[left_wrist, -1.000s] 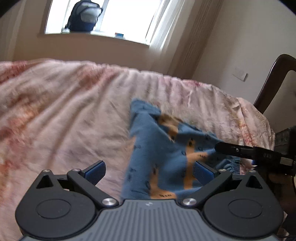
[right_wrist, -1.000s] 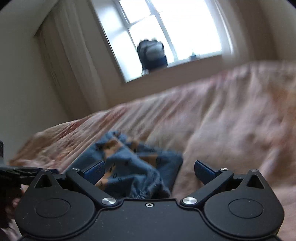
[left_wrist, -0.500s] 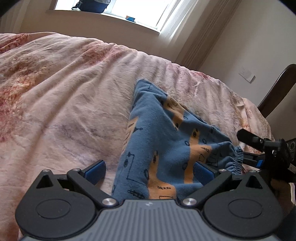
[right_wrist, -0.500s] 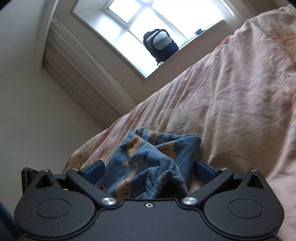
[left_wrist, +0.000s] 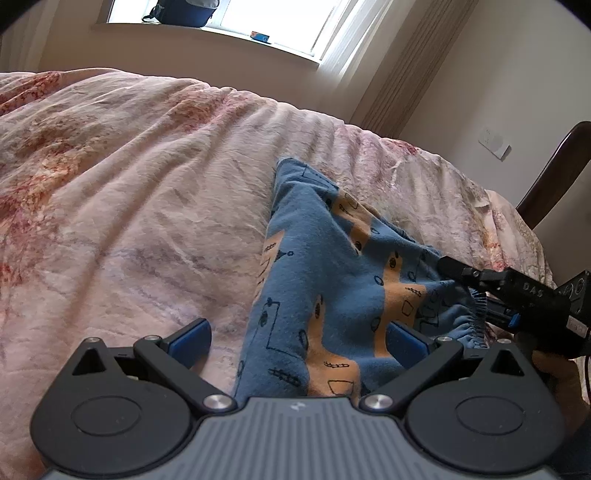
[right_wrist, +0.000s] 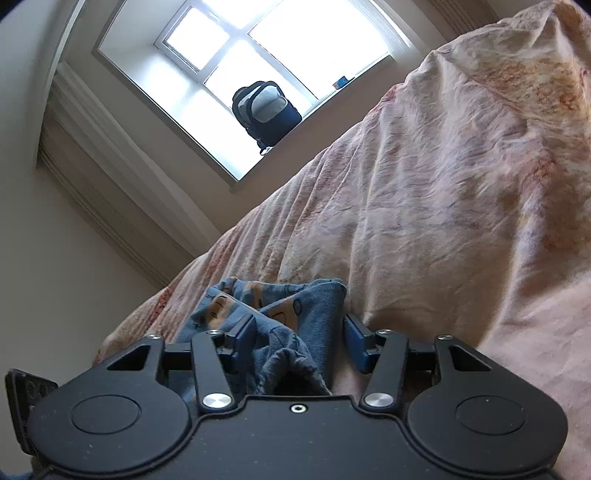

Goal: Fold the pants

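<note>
Blue pants (left_wrist: 332, 266) with orange patches and black drawings lie crumpled on the bed. My left gripper (left_wrist: 299, 332) is open wide at their near edge: the left finger rests over bare bedcover and the right finger on the cloth. My right gripper (left_wrist: 476, 295) comes in from the right at the gathered elastic waistband (left_wrist: 476, 317). In the right wrist view the bunched pants (right_wrist: 291, 299) fill the space between the fingers of the right gripper (right_wrist: 299, 332), whose jaws are closing. The left pad touches cloth; a thin gap shows at the right pad.
A pink floral bedcover (left_wrist: 129, 184) spreads wide to the left and far side. A dark wooden chair (left_wrist: 554, 173) stands at the bed's right edge. A backpack (right_wrist: 266, 110) and a small box (left_wrist: 259, 36) sit on the window sill.
The right gripper's jaws have narrowed from fully wide to about half around the waistband, and it has rolled. It sits closer on the waistband in the left view. The left gripper stayed open.
</note>
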Demonstrator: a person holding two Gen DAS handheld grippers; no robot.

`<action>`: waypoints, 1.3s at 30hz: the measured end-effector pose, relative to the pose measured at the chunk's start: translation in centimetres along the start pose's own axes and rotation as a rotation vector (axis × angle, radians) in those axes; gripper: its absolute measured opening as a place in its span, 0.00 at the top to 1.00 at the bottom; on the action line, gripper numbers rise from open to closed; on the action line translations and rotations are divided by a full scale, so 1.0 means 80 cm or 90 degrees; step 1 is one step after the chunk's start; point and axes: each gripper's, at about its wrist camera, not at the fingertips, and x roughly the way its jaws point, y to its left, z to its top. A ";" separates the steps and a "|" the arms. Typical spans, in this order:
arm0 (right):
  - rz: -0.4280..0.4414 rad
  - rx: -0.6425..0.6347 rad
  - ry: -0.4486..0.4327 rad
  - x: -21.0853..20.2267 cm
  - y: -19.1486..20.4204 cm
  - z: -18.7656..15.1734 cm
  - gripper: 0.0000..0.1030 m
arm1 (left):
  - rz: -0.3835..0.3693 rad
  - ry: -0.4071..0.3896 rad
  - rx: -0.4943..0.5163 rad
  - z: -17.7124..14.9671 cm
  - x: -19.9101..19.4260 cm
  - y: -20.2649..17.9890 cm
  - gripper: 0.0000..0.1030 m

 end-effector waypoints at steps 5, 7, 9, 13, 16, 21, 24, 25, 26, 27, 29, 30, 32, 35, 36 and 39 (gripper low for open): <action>-0.025 -0.023 0.003 0.005 0.009 -0.005 0.53 | -0.014 -0.012 -0.009 0.001 -0.010 0.006 0.06; -0.034 -0.039 0.003 0.006 0.013 -0.007 0.53 | -0.012 -0.013 -0.010 0.001 -0.012 0.007 0.11; -0.040 -0.054 0.002 0.008 0.017 -0.009 0.54 | -0.008 -0.013 -0.012 0.001 -0.012 0.008 0.19; -0.047 -0.072 0.001 0.008 0.022 -0.012 0.64 | -0.006 -0.012 -0.020 0.001 -0.013 0.012 0.34; -0.052 -0.090 -0.002 0.010 0.027 -0.015 0.69 | -0.007 -0.009 -0.022 0.001 -0.014 0.014 0.50; -0.070 -0.127 -0.014 0.009 0.038 -0.019 0.73 | 0.001 -0.010 -0.015 0.001 -0.016 0.012 0.65; -0.089 -0.164 -0.026 0.008 0.051 -0.025 0.76 | -0.001 -0.015 -0.010 0.000 -0.018 0.012 0.71; -0.097 -0.180 -0.031 0.008 0.056 -0.027 0.77 | -0.002 -0.018 -0.008 0.000 -0.019 0.011 0.72; -0.106 -0.195 -0.035 0.009 0.062 -0.029 0.77 | -0.003 -0.021 -0.005 -0.001 -0.021 0.010 0.74; -0.115 -0.214 -0.041 0.008 0.070 -0.032 0.78 | -0.005 -0.023 -0.004 -0.001 -0.023 0.010 0.76; -0.133 -0.247 -0.051 0.007 0.082 -0.037 0.79 | -0.011 -0.030 -0.002 -0.001 -0.027 0.010 0.78; -0.142 -0.260 -0.058 0.006 0.089 -0.040 0.79 | -0.013 -0.034 -0.001 -0.001 -0.030 0.010 0.79; -0.154 -0.273 -0.072 0.004 0.100 -0.045 0.80 | -0.020 -0.041 0.000 -0.002 -0.036 0.011 0.80; -0.169 -0.297 -0.094 -0.003 0.117 -0.051 0.82 | -0.031 -0.051 0.003 -0.003 -0.046 0.013 0.81; -0.175 -0.308 -0.100 -0.003 0.122 -0.052 0.82 | -0.035 -0.055 0.004 -0.004 -0.050 0.014 0.81; -0.189 -0.345 -0.113 -0.007 0.139 -0.057 0.83 | -0.045 -0.066 0.006 -0.005 -0.060 0.017 0.81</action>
